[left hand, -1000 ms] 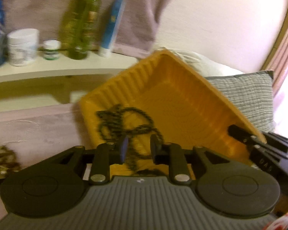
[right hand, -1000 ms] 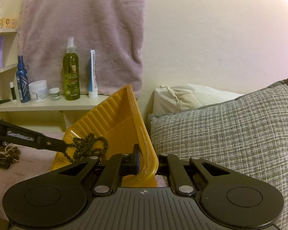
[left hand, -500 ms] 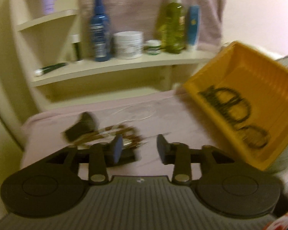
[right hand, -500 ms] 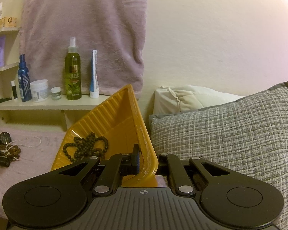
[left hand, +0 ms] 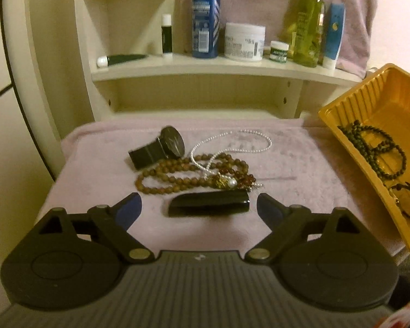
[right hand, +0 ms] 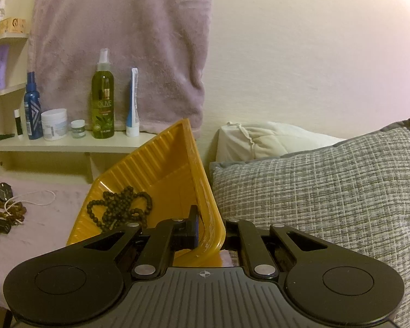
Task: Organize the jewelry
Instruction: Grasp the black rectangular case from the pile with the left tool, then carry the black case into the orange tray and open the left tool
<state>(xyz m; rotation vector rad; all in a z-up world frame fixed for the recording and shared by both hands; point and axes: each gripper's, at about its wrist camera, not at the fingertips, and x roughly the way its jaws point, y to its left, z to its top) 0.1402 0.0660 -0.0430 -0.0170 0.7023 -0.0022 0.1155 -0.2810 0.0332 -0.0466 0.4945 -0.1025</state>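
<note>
My left gripper [left hand: 199, 207] has just opened its jaws wide, with nothing between them, near a black case [left hand: 209, 204] on the pink blanket [left hand: 300, 164]. My right gripper [right hand: 211, 228] pinches the yellow tray [right hand: 161, 164] with dark beads [right hand: 120, 209] inside.

Black bar [left hand: 209, 203] lies flat, crosswise, between the spread jaws, untouched. Brown bead string [left hand: 188, 176], white pearl chain [left hand: 229, 145], black watch [left hand: 161, 147] just beyond. Dark beads [right hand: 119, 209] in tilted yellow tray [right hand: 161, 161], its rim clamped in the other jaws.
</note>
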